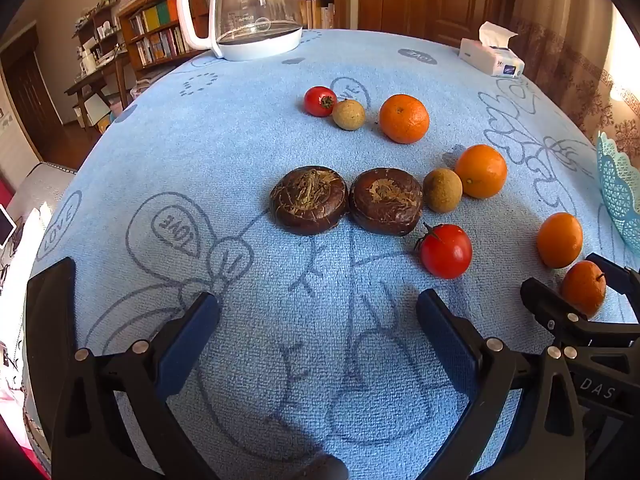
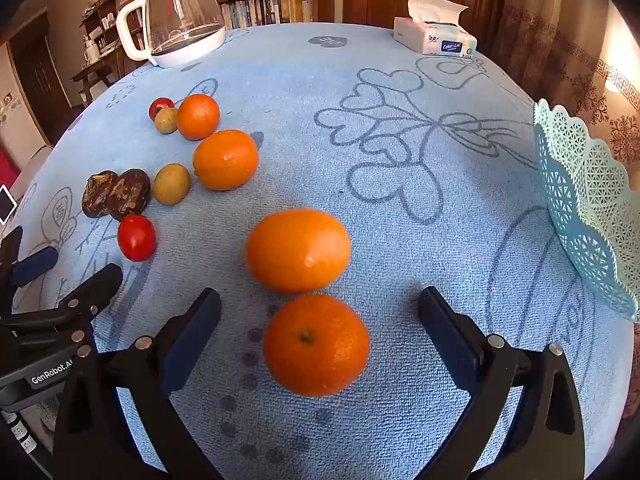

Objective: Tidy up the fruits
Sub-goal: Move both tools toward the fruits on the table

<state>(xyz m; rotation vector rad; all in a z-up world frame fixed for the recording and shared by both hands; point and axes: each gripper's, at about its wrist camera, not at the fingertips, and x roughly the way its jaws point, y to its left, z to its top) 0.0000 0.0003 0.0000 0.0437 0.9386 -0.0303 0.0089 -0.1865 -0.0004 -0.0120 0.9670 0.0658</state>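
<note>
Several fruits lie on a blue cloth. In the left wrist view two dark water chestnuts (image 1: 308, 200) (image 1: 386, 201) lie ahead of my open, empty left gripper (image 1: 318, 308), with a red tomato (image 1: 446, 251) to the right. My right gripper (image 2: 320, 304) is open; a tangerine (image 2: 316, 345) sits between its fingers and a second tangerine (image 2: 298, 250) just beyond. That gripper also shows in the left wrist view (image 1: 576, 280) around the same tangerine (image 1: 584, 288). More tangerines (image 2: 225, 159) (image 2: 198, 116), brown longans (image 2: 172, 184) and another tomato (image 2: 161, 107) lie further left.
A light blue lattice basket (image 2: 588, 208) stands at the right table edge. A glass kettle (image 1: 256, 8) stands at the back left, a tissue pack (image 2: 436, 38) at the back right. Bookshelves and a wooden door are behind the table.
</note>
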